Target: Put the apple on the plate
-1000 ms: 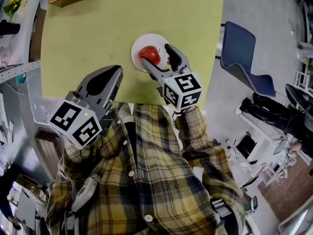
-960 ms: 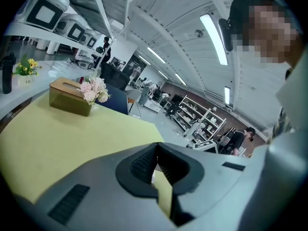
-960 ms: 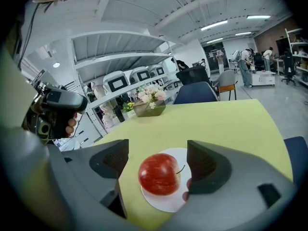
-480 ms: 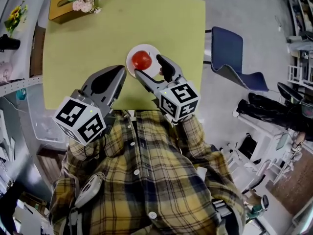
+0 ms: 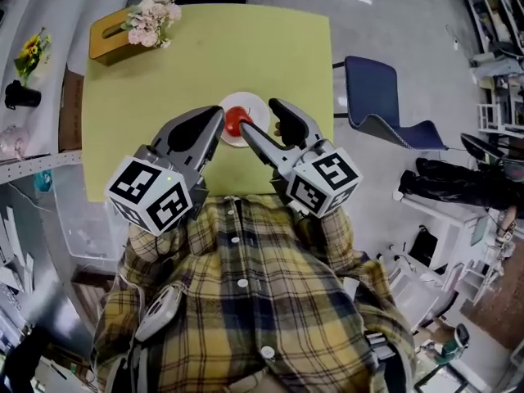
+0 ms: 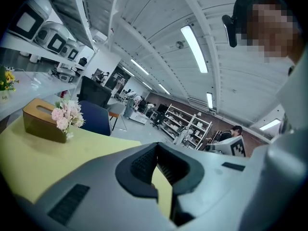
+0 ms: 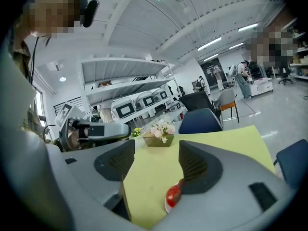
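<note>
A red apple [image 5: 237, 120] lies on a small white plate [image 5: 250, 102] near the front edge of the yellow-green table [image 5: 164, 80]. My right gripper [image 5: 263, 119] hovers above and just in front of the plate. Its jaws are apart and closing, with nothing between them. In the right gripper view the apple [image 7: 173, 195] and plate [image 7: 167, 208] show low down, beside the right finger [image 7: 197, 165], clear of both pads. My left gripper [image 5: 214, 119] hangs just left of the plate, its jaw tips pressed together [image 6: 157, 146] and empty.
A wooden tissue box [image 5: 110, 35] with pink flowers [image 5: 154, 11] stands at the table's far left corner. A blue chair [image 5: 372, 97] sits off the right side. A shelf with a black cup [image 5: 22, 95] runs along the left.
Both grippers have risen away from the table. The right gripper lifted back off the apple, which stays on the plate, and its jaws have narrowed a little.
</note>
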`<state>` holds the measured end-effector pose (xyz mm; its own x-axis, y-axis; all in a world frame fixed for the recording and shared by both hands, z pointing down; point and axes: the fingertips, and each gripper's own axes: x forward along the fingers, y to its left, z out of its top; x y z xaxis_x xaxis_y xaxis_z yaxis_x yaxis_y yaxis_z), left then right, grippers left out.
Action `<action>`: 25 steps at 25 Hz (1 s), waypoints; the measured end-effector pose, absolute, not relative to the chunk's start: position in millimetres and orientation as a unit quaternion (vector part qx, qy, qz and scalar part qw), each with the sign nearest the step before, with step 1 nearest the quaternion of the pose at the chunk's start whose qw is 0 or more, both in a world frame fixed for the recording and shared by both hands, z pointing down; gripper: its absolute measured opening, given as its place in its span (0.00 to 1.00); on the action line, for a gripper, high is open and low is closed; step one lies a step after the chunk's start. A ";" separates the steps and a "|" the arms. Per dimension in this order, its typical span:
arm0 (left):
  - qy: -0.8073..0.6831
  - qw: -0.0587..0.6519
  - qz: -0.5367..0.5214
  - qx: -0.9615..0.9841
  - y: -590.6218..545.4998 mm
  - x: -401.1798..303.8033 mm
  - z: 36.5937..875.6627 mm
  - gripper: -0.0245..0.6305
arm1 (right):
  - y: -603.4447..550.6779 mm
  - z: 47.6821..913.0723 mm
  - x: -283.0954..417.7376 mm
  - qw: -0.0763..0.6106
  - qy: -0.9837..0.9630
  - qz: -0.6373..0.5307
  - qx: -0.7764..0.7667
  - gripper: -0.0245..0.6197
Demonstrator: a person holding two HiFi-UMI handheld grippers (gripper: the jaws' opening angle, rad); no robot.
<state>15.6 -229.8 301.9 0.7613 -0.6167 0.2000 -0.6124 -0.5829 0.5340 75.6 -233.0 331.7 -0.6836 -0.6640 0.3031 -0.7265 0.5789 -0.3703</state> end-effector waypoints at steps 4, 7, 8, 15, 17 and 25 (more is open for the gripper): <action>-0.343 0.282 -0.003 0.896 -231.2 18.4 294.4 0.05 | -235.8 294.4 85.4 0.035 -0.882 0.211 0.419 0.37; -0.340 0.279 0.000 0.898 -231.1 18.8 293.5 0.05 | -240.0 283.6 91.4 0.020 -0.875 0.207 0.438 0.23; -0.339 0.280 0.001 0.898 -231.3 18.9 293.1 0.05 | -241.4 283.7 92.6 0.018 -0.872 0.210 0.441 0.20; -0.332 0.281 -0.007 0.901 -228.2 16.4 281.5 0.05 | -235.6 276.3 94.8 0.016 -0.863 0.204 0.462 0.04; -0.329 0.279 -0.009 0.902 -230.2 18.9 279.9 0.05 | -238.0 271.9 98.5 0.016 -0.861 0.191 0.471 0.04; -0.326 0.272 -0.007 0.905 -224.7 17.7 275.8 0.05 | -232.8 263.2 96.2 0.019 -0.861 0.181 0.475 0.03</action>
